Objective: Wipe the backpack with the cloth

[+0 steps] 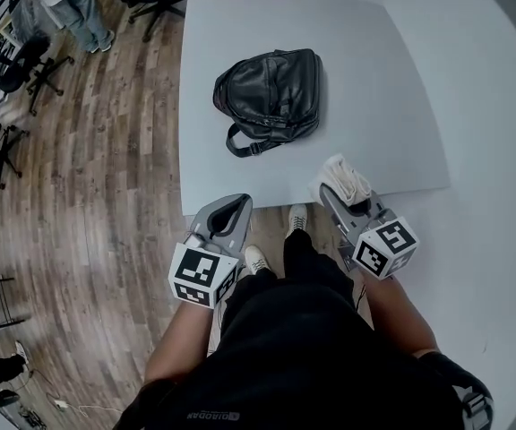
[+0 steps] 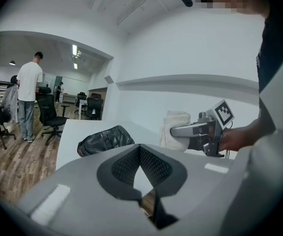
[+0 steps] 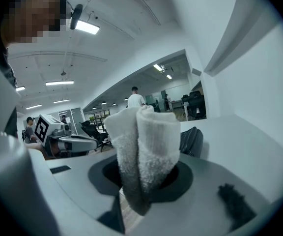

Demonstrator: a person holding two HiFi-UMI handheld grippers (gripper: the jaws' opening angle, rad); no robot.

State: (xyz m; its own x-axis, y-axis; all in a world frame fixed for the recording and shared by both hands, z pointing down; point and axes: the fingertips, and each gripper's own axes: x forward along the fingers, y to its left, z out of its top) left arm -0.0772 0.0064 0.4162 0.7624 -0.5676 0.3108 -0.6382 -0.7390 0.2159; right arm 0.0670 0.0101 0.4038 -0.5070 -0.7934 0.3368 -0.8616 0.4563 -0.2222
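Cloth (image 3: 141,146) upright in right gripper (image 1: 337,189)

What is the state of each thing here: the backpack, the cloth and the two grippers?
backpack: lies on the table, untouched, not yet wiped.
cloth: folded, clamped between the right gripper's jaws, apart from the backpack.
left gripper: shut, nothing between its jaws.
right gripper: shut on the cloth.
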